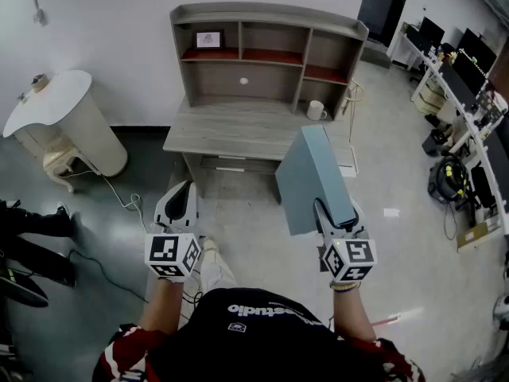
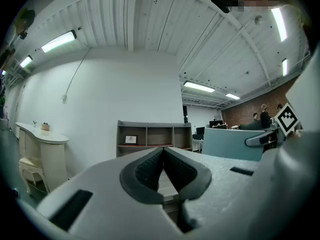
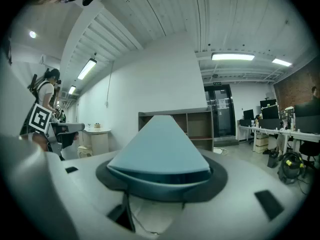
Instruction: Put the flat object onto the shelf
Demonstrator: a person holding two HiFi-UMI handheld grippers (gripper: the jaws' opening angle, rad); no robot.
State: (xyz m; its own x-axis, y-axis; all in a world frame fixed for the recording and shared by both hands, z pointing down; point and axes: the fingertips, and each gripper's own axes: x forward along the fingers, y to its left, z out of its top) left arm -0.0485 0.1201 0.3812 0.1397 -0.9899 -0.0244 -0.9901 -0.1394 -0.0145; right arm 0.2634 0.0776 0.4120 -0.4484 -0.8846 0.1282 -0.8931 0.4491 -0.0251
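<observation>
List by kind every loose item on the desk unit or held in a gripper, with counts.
picture frame: 1
white mug: 1
blue-grey flat panel, clamped in the right gripper: 1
Total: 3

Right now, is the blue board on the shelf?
Not on it. The right gripper holds the board in the air before the shelf.

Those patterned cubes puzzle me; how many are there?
2. The left cube sits on the left gripper; the right cube on the right gripper, which holds the blue panel. None seems hidden.
</observation>
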